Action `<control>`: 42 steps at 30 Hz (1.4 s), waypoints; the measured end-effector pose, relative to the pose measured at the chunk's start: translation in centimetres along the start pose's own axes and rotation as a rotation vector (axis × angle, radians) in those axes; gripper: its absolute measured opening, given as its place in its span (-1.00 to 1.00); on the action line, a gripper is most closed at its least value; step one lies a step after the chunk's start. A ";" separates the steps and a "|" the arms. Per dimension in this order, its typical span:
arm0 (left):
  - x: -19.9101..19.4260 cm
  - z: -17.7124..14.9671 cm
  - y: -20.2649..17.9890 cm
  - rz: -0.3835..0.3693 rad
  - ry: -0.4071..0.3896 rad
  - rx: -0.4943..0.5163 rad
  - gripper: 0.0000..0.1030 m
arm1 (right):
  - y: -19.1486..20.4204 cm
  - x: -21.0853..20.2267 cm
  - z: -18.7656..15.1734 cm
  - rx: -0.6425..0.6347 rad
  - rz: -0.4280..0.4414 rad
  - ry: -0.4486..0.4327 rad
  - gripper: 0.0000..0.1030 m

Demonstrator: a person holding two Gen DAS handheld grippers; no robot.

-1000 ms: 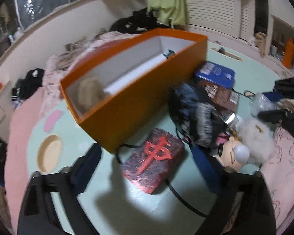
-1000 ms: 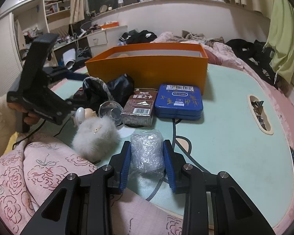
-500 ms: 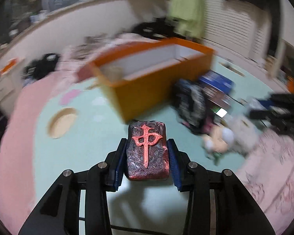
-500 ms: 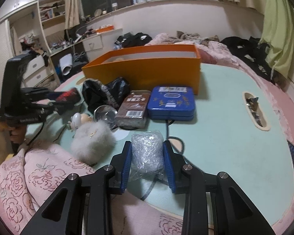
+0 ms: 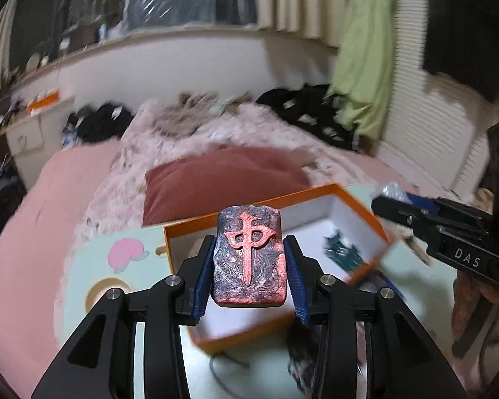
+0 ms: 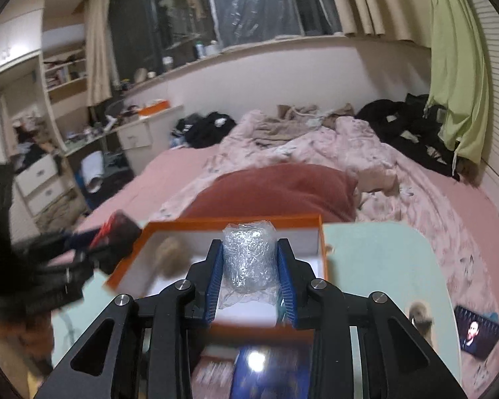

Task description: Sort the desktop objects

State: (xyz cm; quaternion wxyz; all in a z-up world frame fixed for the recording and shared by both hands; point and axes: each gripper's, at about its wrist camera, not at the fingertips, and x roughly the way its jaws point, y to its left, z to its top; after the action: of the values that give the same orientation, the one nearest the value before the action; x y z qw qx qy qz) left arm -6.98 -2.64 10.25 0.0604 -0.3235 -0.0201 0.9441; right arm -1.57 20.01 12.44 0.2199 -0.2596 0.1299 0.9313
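Left gripper is holding a dark carved block w/ red character over the orange cardboard box, fingers opening. Right gripper is holding a clear crinkled plastic bundle above the same box, fingers opening.

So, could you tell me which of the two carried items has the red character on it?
The dark tile in the left gripper; the right gripper carries a clear plastic bundle.
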 end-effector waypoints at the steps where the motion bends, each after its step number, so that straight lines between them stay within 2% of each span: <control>1: 1.6 -0.3 0.2 0.023 0.056 -0.019 0.24 | 0.0 1.1 -0.3 -0.011 -0.021 0.034 0.09; 2: 3.0 -0.8 0.4 0.045 0.108 -0.031 0.34 | -0.1 2.1 -0.8 -0.020 -0.044 0.072 0.36; 3: 3.9 -1.6 0.6 0.053 0.142 -0.033 0.40 | -0.2 2.9 -1.5 -0.031 -0.054 0.103 0.39; 4: 4.0 -2.1 0.4 0.067 0.120 -0.009 0.45 | 0.8 2.6 -2.4 -0.102 -0.082 0.070 0.39; 6: 3.5 -3.3 -0.6 0.117 0.046 0.070 0.51 | 2.2 2.2 -3.3 -0.186 -0.124 0.064 0.39; 8: 3.6 -3.4 -0.4 0.101 0.064 0.055 0.52 | 1.7 2.2 -3.4 -0.133 -0.095 0.091 0.36; 16: 4.6 -2.9 -0.1 0.064 0.074 0.092 0.59 | 2.4 1.1 -4.7 -0.104 -0.160 0.039 0.36; 19: 4.2 -3.0 -0.3 0.069 0.065 0.092 0.59 | 2.1 1.2 -4.6 -0.106 -0.150 0.055 0.36; 21: 3.4 -3.2 -0.5 0.075 0.063 0.094 0.59 | 1.8 0.7 -4.4 -0.094 -0.115 0.050 0.36; 25: -1.0 -3.9 -1.1 0.071 -0.035 0.109 0.59 | 0.5 -4.4 -4.9 -0.031 -0.035 -0.092 0.38; 28: -4.2 -5.0 -0.9 0.056 -0.057 0.089 0.60 | 0.3 -7.0 -6.3 -0.068 -0.033 -0.067 0.46; 33: -6.9 -8.6 -0.4 0.001 0.004 0.059 0.60 | -0.7 -8.0 -10.9 -0.106 -0.060 0.091 0.46; 37: -5.1 -12.1 0.0 -0.012 0.129 0.029 0.60 | -1.3 -6.9 -13.8 -0.096 -0.092 0.202 0.47; 38: -4.5 -12.7 -0.1 0.000 0.156 0.028 0.60 | -1.2 -6.9 -14.1 -0.116 -0.101 0.188 0.50; 39: -3.7 -13.2 -0.1 0.017 0.189 0.025 0.60 | -1.0 -6.8 -14.3 -0.127 -0.107 0.194 0.54; 40: -2.9 -13.6 0.0 0.026 0.231 0.014 0.62 | -1.0 -6.7 -14.4 -0.133 -0.109 0.196 0.66; 41: -2.6 -13.7 -0.1 0.055 0.228 0.022 0.68 | -1.0 -6.5 -14.4 -0.135 -0.103 0.201 0.82; 42: -2.5 -13.8 -0.1 0.066 0.225 0.021 0.84 | -1.1 -6.3 -14.5 -0.137 -0.094 0.205 0.89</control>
State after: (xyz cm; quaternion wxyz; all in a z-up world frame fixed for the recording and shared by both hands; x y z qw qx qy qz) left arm 3.46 -2.85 0.85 0.0348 -0.4273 0.0074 0.9034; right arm 10.01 13.67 3.67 0.2305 -0.3737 0.0757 0.8952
